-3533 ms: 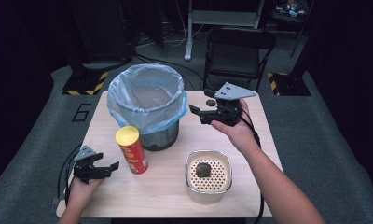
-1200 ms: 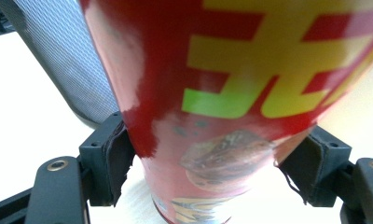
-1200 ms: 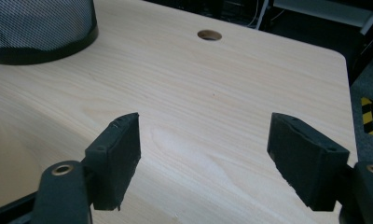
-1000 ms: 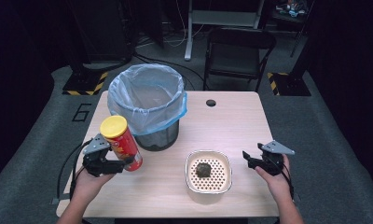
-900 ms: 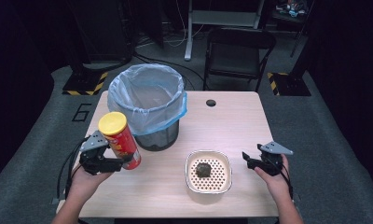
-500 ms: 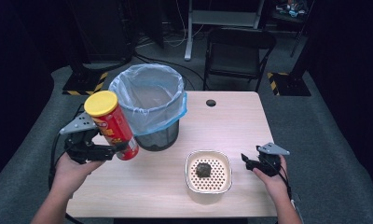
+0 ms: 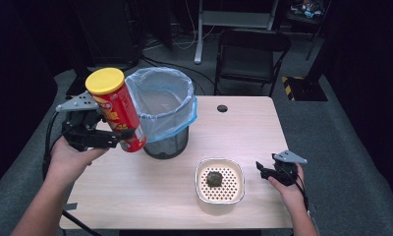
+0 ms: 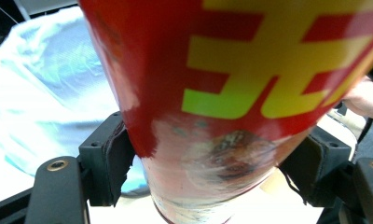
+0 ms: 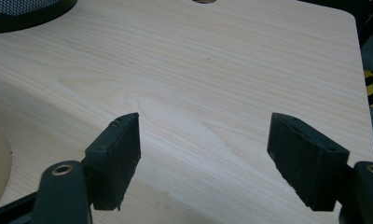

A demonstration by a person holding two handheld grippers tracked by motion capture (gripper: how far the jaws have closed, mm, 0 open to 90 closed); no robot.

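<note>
My left gripper (image 7: 117, 140) is clamping the tilted chip can (image 7: 116, 110) beside the lined bin (image 7: 167, 115); my right gripper (image 9: 203, 158) is gaping over the table (image 9: 212, 70).

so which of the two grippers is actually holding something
The left gripper: its jaws are clamped on the red chip can, lifted and tilted beside the lined bin. The right gripper sits open and empty over the table.

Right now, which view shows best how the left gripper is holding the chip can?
The left gripper view: both jaws press the chip can's lower sides, close up. The high view shows the whole can tilted beside the bin in the left gripper, the contact too small. The right gripper view looks at the table.
</note>
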